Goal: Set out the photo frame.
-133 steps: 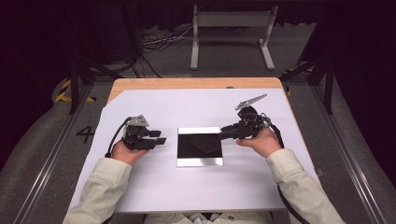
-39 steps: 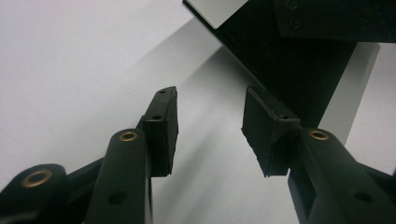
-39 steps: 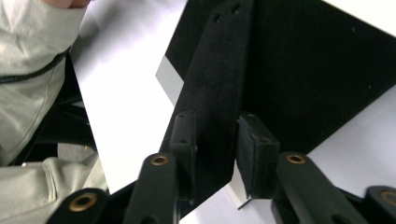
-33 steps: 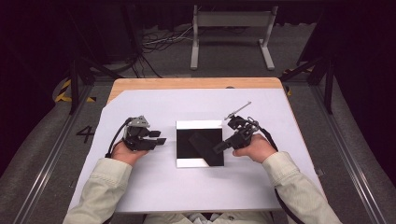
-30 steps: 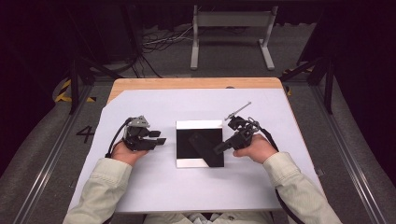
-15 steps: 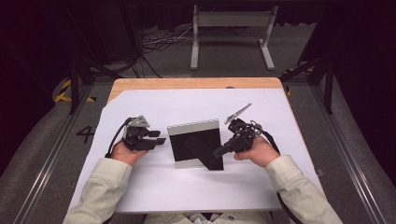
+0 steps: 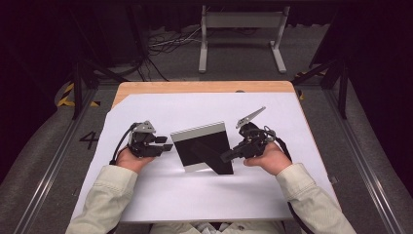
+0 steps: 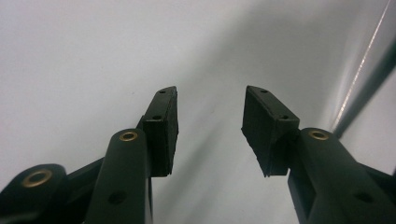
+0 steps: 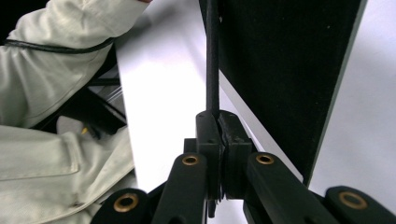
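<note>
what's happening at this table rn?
A person is working a flat black picture frame with a silver edge on the white-covered table. The right gripper is clamped on a thin black flap at the frame's back, probably its stand leg, and the frame is tilted up off the table. The left gripper rests beside it, jaws open and empty.

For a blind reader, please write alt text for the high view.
The right gripper, shut, lifts a black picture frame by its back stand, tilting it up off the white table. The left gripper rests open beside it, holding nothing.
</note>
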Motion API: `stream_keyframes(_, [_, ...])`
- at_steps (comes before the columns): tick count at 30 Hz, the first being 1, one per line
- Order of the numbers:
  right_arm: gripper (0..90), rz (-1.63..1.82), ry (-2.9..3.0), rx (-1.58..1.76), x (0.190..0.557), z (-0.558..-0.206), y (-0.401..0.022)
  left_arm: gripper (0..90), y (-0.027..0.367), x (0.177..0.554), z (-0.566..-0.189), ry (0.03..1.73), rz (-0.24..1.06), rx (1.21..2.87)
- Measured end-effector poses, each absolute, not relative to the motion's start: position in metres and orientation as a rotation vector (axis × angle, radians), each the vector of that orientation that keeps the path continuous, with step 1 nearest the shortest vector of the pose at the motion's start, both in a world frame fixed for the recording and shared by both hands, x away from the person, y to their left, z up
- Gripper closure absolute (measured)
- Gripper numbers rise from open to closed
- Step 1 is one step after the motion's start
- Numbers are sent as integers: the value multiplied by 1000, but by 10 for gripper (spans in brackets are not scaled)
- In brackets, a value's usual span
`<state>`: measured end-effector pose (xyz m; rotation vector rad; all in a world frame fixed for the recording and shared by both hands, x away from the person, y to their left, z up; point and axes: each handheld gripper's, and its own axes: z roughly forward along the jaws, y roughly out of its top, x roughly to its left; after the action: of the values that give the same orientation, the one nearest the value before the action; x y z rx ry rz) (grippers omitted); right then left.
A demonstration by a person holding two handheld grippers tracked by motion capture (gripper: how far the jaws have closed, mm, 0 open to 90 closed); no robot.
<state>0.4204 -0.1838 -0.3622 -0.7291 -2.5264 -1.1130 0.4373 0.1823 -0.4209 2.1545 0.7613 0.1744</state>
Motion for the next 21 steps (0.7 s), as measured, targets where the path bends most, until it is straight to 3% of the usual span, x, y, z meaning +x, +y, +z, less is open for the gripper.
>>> stream_keyframes(21, [884, -1229, -2765, -612, 415, -359, -195, 556, 182, 437, -421, 763, 172, 2158])
